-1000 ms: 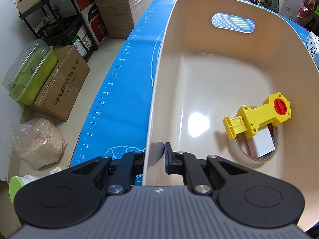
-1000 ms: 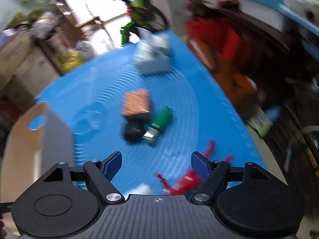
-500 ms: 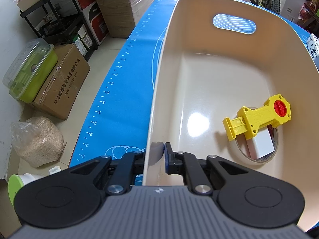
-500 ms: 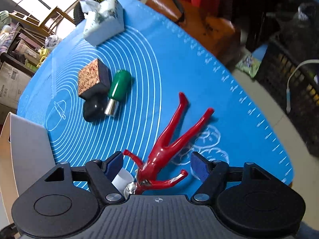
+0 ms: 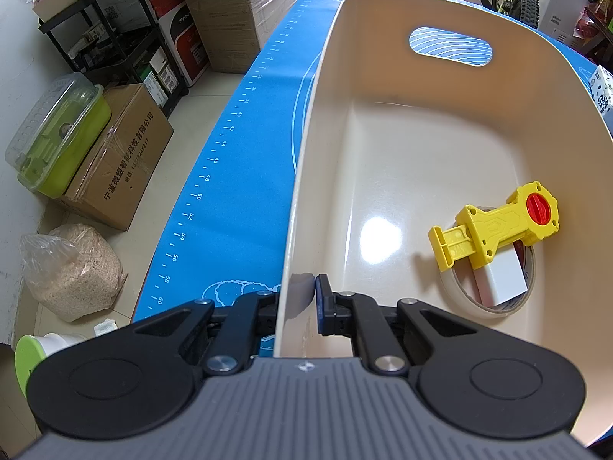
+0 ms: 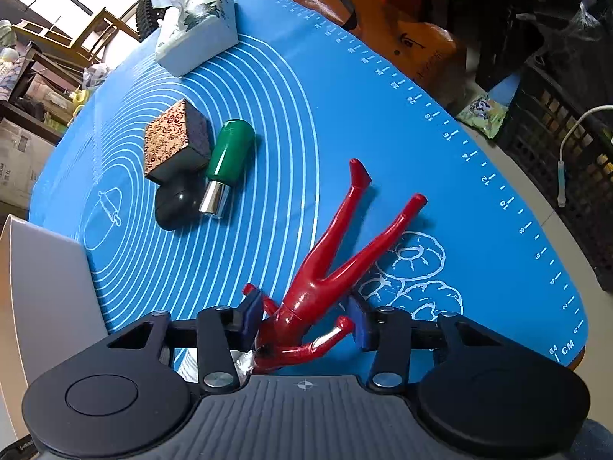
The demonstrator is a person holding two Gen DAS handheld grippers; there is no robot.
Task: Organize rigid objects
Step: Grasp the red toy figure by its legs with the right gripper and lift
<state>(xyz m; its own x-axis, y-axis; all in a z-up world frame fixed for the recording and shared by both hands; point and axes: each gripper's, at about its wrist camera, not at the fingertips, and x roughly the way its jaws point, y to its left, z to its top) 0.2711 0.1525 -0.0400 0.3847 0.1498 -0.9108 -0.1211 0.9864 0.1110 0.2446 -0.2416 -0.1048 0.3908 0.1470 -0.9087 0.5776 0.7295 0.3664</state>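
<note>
A red plastic figure (image 6: 329,264) lies on the blue mat (image 6: 383,115), legs pointing away. My right gripper (image 6: 306,314) straddles its torso and arms; the jaws are closing, with a sliver of mat still showing beside the right pad. My left gripper (image 5: 302,287) is shut on the near wall of the cream bin (image 5: 306,191). Inside the bin lie a yellow toy with a red knob (image 5: 498,226), a tape roll (image 5: 459,299) and a white block (image 5: 502,280).
Farther out on the mat sit a black stamp with a speckled top (image 6: 172,142) and a green-handled metal piece (image 6: 228,153), touching. A tissue pack (image 6: 195,30) stands at the far edge. The bin's corner (image 6: 46,287) is at left. Boxes and a shelf crowd the floor left of the table.
The right gripper dropped toward the mat and rolled, coming down over the red figure, and its jaws have narrowed around it. The left gripper and the bin have not moved.
</note>
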